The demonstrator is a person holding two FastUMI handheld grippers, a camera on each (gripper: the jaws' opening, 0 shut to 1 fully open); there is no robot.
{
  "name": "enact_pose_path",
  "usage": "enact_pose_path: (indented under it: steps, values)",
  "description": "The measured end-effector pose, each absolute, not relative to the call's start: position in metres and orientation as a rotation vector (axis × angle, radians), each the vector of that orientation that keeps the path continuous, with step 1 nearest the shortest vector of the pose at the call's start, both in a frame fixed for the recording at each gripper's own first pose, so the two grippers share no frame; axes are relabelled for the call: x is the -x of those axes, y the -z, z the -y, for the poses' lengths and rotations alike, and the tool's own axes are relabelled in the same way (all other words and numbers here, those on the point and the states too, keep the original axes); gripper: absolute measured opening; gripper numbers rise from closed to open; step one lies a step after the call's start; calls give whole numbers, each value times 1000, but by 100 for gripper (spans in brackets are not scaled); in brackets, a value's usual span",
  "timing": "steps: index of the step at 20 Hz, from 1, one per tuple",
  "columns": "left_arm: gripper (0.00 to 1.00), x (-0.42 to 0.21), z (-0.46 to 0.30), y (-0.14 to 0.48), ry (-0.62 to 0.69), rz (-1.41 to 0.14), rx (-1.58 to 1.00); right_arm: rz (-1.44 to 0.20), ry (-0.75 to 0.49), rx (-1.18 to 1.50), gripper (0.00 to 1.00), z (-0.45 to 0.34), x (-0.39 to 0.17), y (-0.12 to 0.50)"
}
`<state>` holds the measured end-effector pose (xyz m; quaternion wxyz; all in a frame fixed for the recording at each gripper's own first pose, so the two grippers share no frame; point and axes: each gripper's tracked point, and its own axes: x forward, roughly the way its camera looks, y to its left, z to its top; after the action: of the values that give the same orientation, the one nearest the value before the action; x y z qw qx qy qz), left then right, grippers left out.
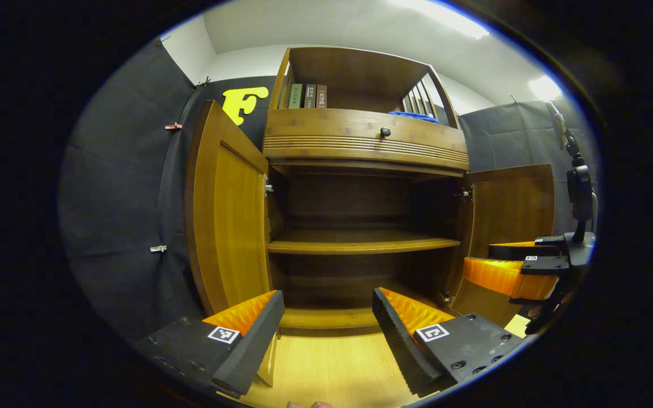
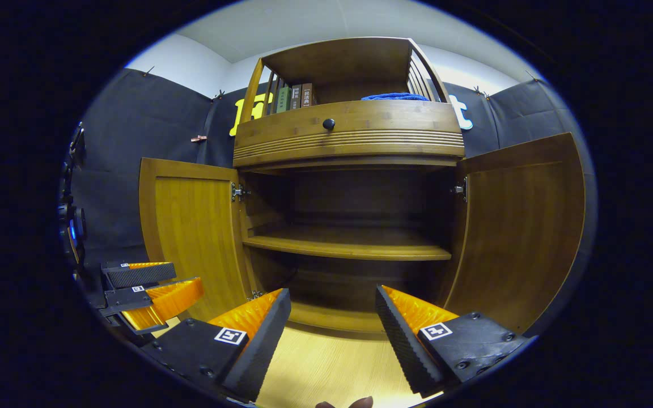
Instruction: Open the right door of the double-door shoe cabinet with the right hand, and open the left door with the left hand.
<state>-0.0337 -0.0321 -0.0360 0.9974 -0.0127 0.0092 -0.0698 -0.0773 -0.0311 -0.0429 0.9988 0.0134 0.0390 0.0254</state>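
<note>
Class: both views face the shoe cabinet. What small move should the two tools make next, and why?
Probably just draw both back: the left door and right door already stand wide open, and the left tool and right tool are open, holding nothing.

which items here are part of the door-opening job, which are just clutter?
Job:
left door, open
right door, open
left gripper, open, holding nothing
right gripper, open, holding nothing

Just there:
books on the top shelf
blue cloth on the top shelf
drawer knob
inner shelf, bare
</note>
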Motion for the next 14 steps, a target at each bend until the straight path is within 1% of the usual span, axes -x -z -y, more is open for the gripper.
enact_pose_path:
  steps: [1,8,9,10,11,14]
  values:
    - [99,34,34,36,142,-18,24,-79,-49,-26,87,32,78,43]
    - [99,40,42,33,149,-12,18,-77,-48,-22,87,34,86,42]
    - [99,41,43,33,149,-13,17,-77,-49,-23,95,34,86,41]
    - [97,42,43,33,148,-13,19,-76,-51,-27,95,33,86,41]
    - [99,42,43,34,149,-14,24,-76,-51,-29,95,33,87,41]
    - [97,45,44,34,149,-16,29,-80,-55,-28,95,32,90,43]
